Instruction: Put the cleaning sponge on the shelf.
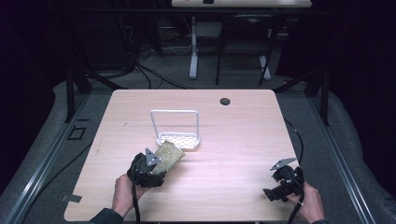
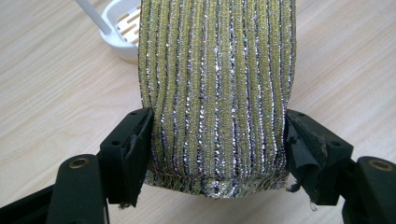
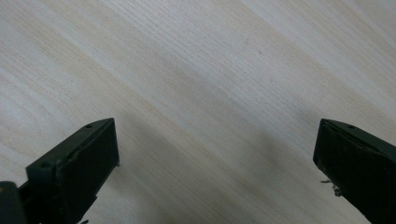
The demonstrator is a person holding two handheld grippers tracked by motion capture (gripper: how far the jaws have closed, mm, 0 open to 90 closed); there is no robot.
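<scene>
A yellow-green scouring sponge (image 1: 169, 156) with glittery silver stripes is clamped in my left gripper (image 1: 154, 165), just in front of a white rack (image 1: 176, 139) near the table's middle. In the left gripper view the sponge (image 2: 217, 88) stands between both black jaws, squeezed at its near end, and the rack's corner (image 2: 119, 32) shows at top left. The rack has a tall white wire handle (image 1: 175, 112) and a slotted base. My right gripper (image 1: 279, 187) rests open near the front right of the table; in the right gripper view its jaws are wide apart over bare wood.
The light wooden table (image 1: 233, 140) has a dark round cable hole (image 1: 225, 101) near its far edge. Cables trail from both grippers. A second desk and chair legs stand in the dark behind the table.
</scene>
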